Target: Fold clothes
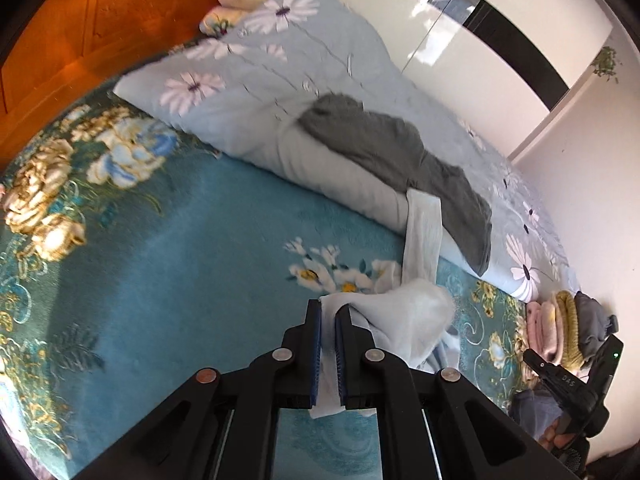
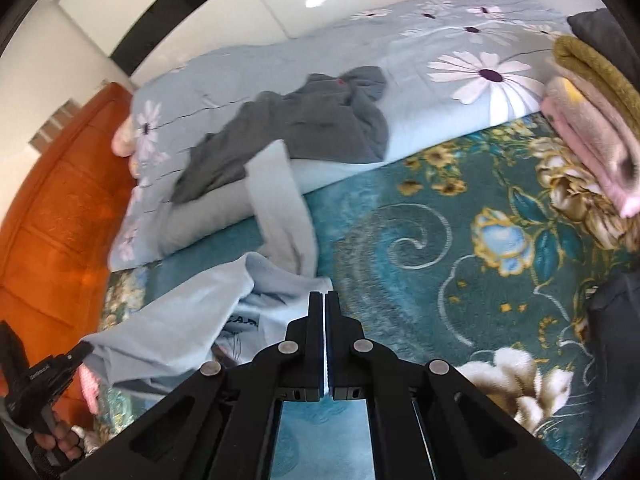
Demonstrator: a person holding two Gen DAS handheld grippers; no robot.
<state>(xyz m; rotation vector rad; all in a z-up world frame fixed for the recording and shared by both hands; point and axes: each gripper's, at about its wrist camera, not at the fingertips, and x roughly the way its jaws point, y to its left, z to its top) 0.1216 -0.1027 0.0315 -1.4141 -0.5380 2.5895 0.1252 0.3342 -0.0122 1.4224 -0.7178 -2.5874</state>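
Observation:
A pale blue garment (image 1: 404,320) hangs bunched above the teal floral blanket (image 1: 200,240). My left gripper (image 1: 329,308) is shut on one edge of it, with cloth between the pads. My right gripper (image 2: 324,300) is shut on another edge, a thin strip of pale fabric showing between its jaws; the garment (image 2: 180,320) spreads to its left. One sleeve (image 2: 280,208) trails up onto the folded duvet. A dark grey garment (image 2: 304,120) lies crumpled on the duvet; it also shows in the left wrist view (image 1: 392,152).
A light blue daisy-print duvet (image 1: 248,72) lies folded along the far side. A stack of folded pink, mustard and grey clothes (image 2: 592,120) sits at the right, also in the left wrist view (image 1: 560,328). An orange wooden headboard (image 1: 80,32) and white wardrobe (image 2: 200,12) border the bed.

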